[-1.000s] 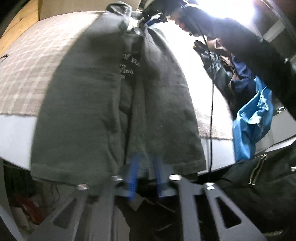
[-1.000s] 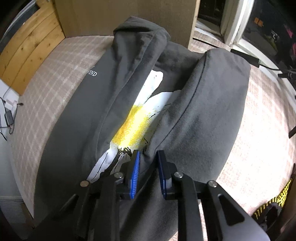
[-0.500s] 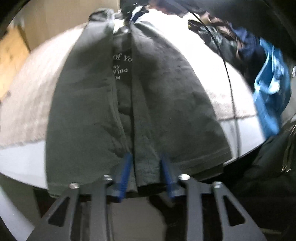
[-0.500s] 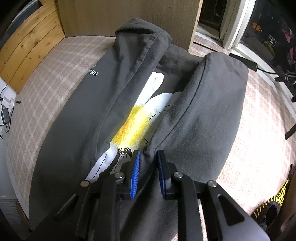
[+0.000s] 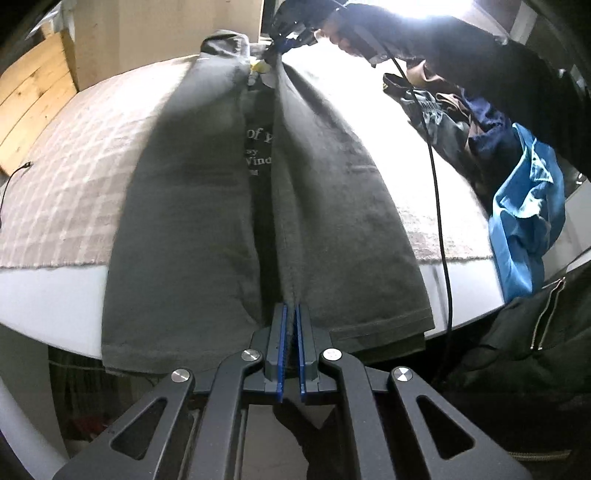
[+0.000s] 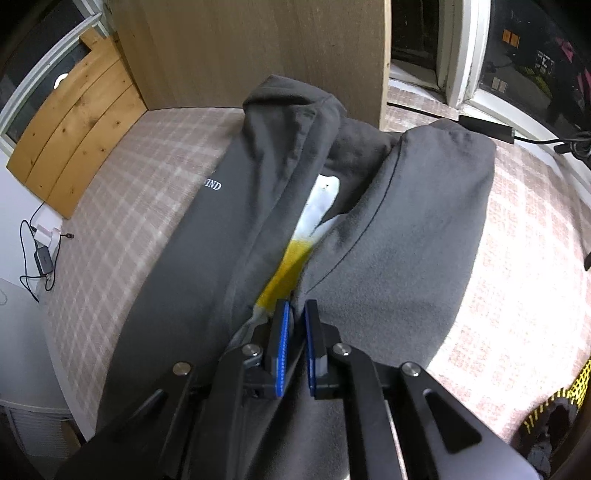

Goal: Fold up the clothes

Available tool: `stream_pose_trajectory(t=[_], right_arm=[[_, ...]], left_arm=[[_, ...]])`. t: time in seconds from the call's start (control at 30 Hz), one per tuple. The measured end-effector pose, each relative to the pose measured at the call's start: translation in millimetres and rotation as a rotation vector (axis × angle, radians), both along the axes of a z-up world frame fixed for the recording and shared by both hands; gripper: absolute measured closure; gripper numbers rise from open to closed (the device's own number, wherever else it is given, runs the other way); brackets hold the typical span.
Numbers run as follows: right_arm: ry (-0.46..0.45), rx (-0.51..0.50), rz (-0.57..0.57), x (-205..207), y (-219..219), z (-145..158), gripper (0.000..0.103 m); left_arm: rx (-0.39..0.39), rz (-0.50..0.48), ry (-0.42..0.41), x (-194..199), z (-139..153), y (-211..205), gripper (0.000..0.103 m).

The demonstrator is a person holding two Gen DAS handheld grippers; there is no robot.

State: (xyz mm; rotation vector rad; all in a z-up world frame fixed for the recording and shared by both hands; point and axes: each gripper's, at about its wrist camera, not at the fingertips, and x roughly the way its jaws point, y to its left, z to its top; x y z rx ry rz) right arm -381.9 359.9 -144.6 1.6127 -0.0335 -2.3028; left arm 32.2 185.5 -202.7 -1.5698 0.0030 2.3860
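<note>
One grey T-shirt [image 5: 207, 229], left gripper [image 5: 290, 314] clamped on its hem, right gripper [image 6: 296, 314] closing on its fold

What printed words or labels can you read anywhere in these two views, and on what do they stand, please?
"Of Y", cut off by a fold: dark grey cotton T-shirt, left wrist view.
"Vind", partly hidden: same shirt.
"IND": shirt, right wrist view.
Two other small lines: unreadable.

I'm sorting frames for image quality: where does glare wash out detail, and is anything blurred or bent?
Left wrist view: window glare whitens the bed cover beyond the grey shirt; fisheye bows the bed edge. Right wrist view: even light, shirt sharp; only the cover at right is overexposed.
</note>
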Motion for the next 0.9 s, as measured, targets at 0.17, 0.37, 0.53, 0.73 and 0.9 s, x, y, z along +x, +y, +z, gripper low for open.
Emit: stream_pose_trajectory(t=[0.17, 0.37, 0.53, 0.73, 0.9], right_arm=[[-0.021, 0.027, 0.04, -6, -24, -19, 0.087], [0.013, -0.086, 0.066, 13, -8, 16, 0.075], [0.125, -0.105, 0.133, 65, 11, 35, 0.075], [0.052, -0.008, 0.261, 97, -20, -27, 0.074], [0.09, -0.156, 0.215, 112, 12, 9, 0.074]], left_arm=[[-0.018, 0.012, -0.04, -7, -16, 14, 0.098], [0.017, 0.066, -0.069, -8, -1, 3, 0.089], [0.047, 0.047, -0.036, -7, 30, -2, 0.087], [0.095, 0.022, -0.003, -32, 56, -14, 0.086], [0.072, 0.054, 0.004, -42, 68, -40, 0.084]])
